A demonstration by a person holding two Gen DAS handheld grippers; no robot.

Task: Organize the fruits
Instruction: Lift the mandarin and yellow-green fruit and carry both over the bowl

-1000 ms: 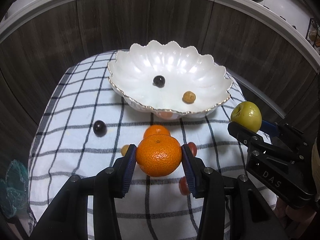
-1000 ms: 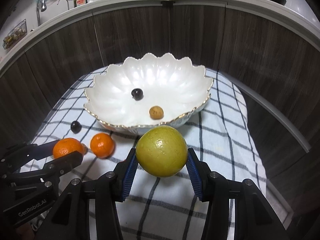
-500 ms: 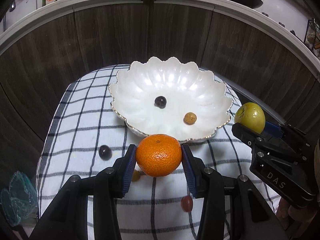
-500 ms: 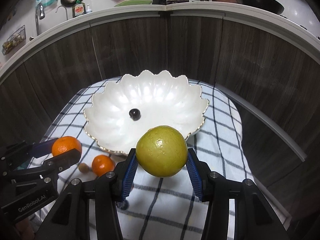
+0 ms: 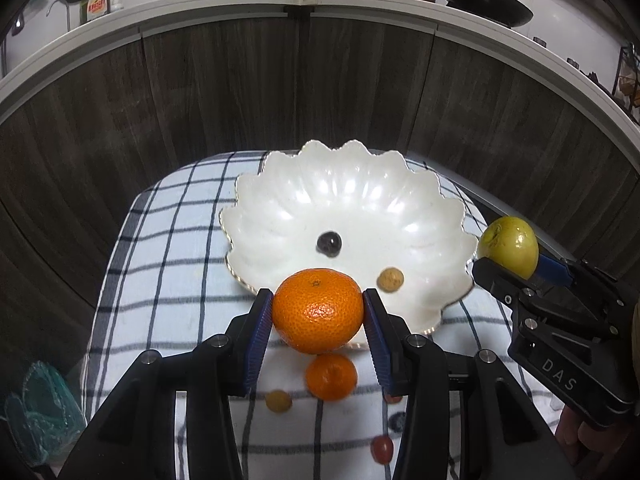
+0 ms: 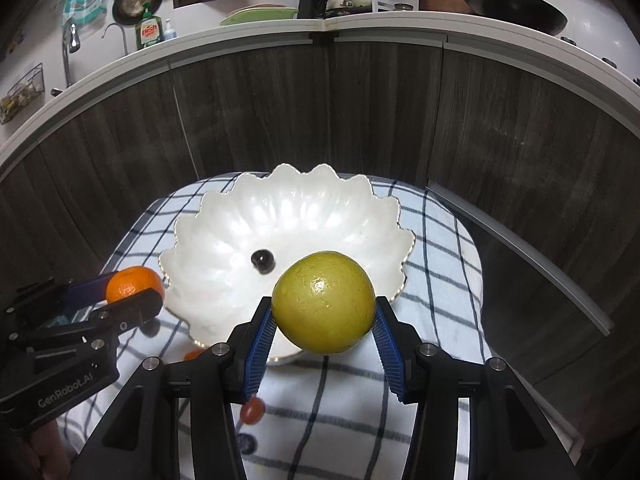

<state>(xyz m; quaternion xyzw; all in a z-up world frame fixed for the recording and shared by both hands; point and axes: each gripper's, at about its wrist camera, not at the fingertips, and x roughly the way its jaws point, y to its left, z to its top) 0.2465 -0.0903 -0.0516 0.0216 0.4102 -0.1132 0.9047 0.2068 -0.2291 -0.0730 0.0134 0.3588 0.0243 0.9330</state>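
Two grippers each clamp fruit above the bowl's [image 5: 432, 200] near rim: left gripper [image 5: 318, 316] squeezes an orange [image 5: 318, 310] between its pads, right gripper [image 6: 324, 322] pinches a green fruit [image 6: 324, 302].

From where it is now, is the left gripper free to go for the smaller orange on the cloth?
Probably not yet. The left gripper is shut on the large orange, so its jaws are full. The smaller orange lies uncovered on the checked cloth just below, so once the load goes into the white bowl, access looks open.

Bowl [image 5: 420, 208] mostly bare; dark grape [image 5: 329, 243], brown fruit [image 5: 391, 279] occupy centre; far wall bare.
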